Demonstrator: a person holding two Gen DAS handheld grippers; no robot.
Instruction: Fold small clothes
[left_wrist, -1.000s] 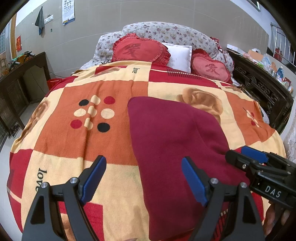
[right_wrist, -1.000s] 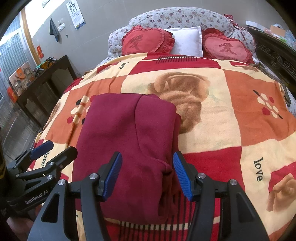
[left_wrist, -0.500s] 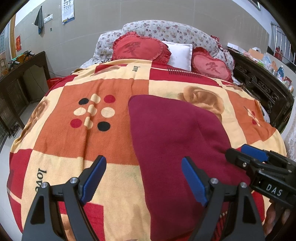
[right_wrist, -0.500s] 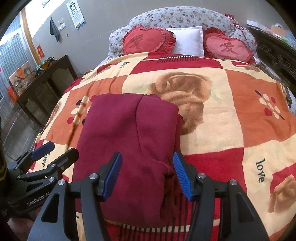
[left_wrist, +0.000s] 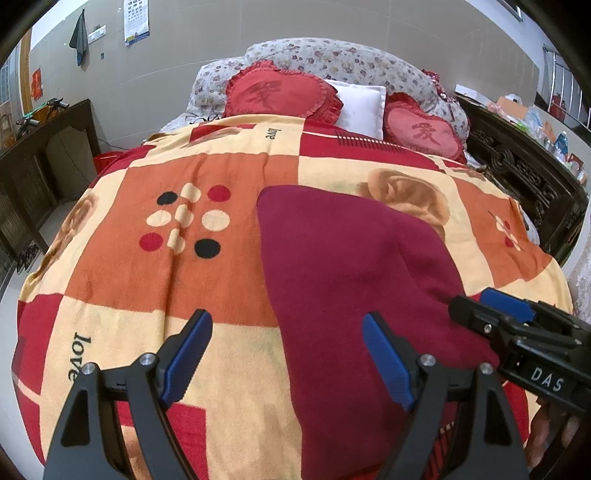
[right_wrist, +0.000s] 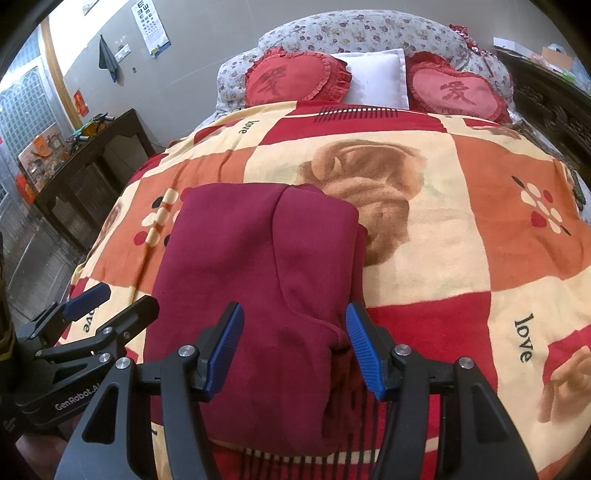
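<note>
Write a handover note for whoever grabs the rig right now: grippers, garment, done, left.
Left gripper: open, empty, over the left edge of the maroon garment.
Right gripper: open, empty, straddling the garment's near right part.
Garment lies on the patterned blanket, right side already folded over the middle, forming a rough rectangle.
Left to do, likely: fold the near end up toward the pillows, then neaten.
</note>
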